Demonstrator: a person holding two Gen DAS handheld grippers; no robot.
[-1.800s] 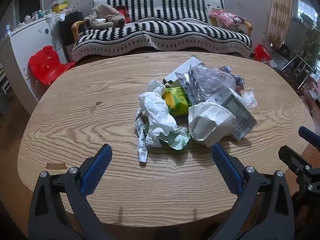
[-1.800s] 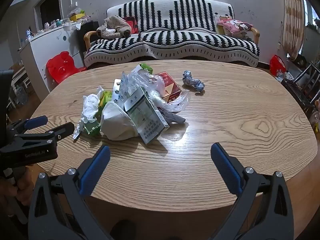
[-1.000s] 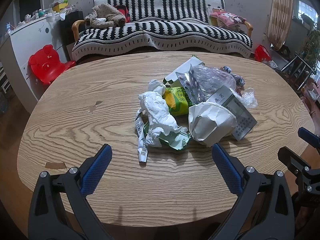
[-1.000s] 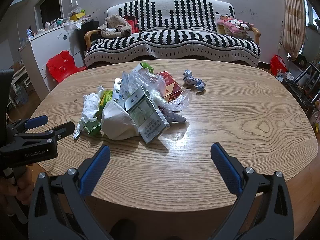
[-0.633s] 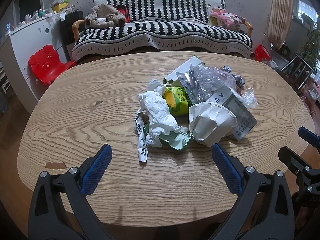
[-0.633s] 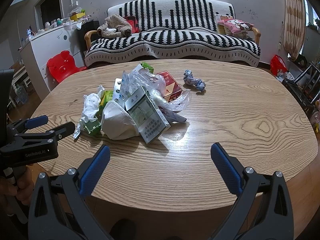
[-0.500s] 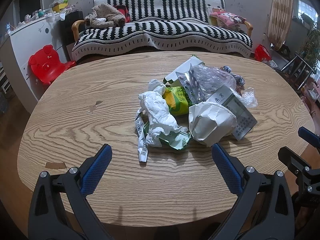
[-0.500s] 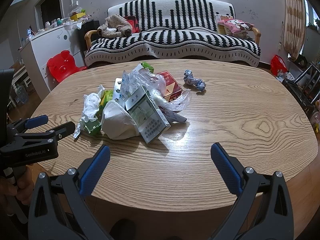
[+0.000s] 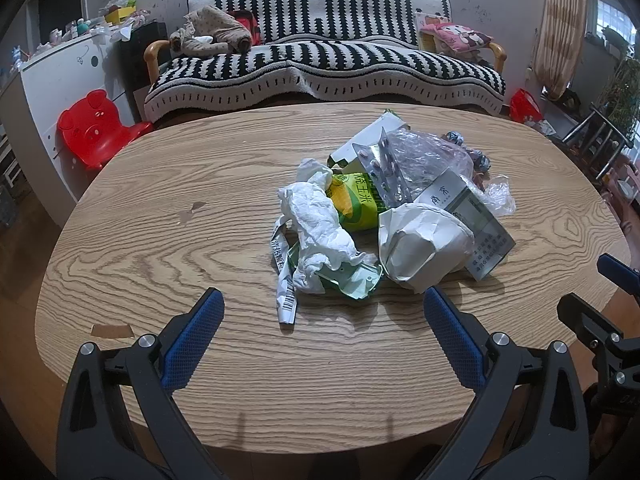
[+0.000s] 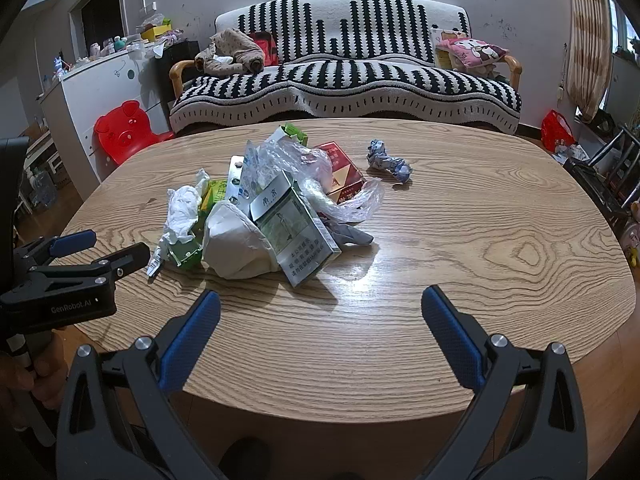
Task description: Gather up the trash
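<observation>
We hold our left gripper (image 9: 322, 302) low over the near edge of the oval wooden table (image 9: 160, 220), its blue-padded fingers (image 9: 192, 334) spread wide with nothing between them. The trash pile (image 9: 384, 220) lies ahead of the gap, well beyond the fingertips, at the table's middle and a little toward the right finger.

Going left to right across the pile in the left wrist view: a narrow barcode strip (image 9: 284, 280) runs lengthwise toward us, its printed end nearest the fingers. On it and beside it rests a crumpled white tissue (image 9: 320, 228), stretched the same near-to-far way, over a pale green wrapper (image 9: 352, 278). Behind sits a yellow-green packet (image 9: 356, 204). Next comes a crushed white paper cup (image 9: 424, 240), and leaning against it a grey cigarette pack (image 9: 476, 228) — long axis slanting from far-left down to near-right. A blister sheet (image 9: 384, 174) and clear plastic bag (image 9: 428, 160) top the heap.

Our right gripper (image 10: 320, 306) hovers likewise at the near edge, fingers (image 10: 452, 334) wide apart and holding nothing. From here the pile sits ahead and to the left of the gap — the red carton (image 10: 344, 174) at its far side, and a crumpled foil wad (image 10: 388, 164) lying apart to the right, lengthwise left to right. A striped sofa (image 10: 344, 76) stands behind the table.
</observation>
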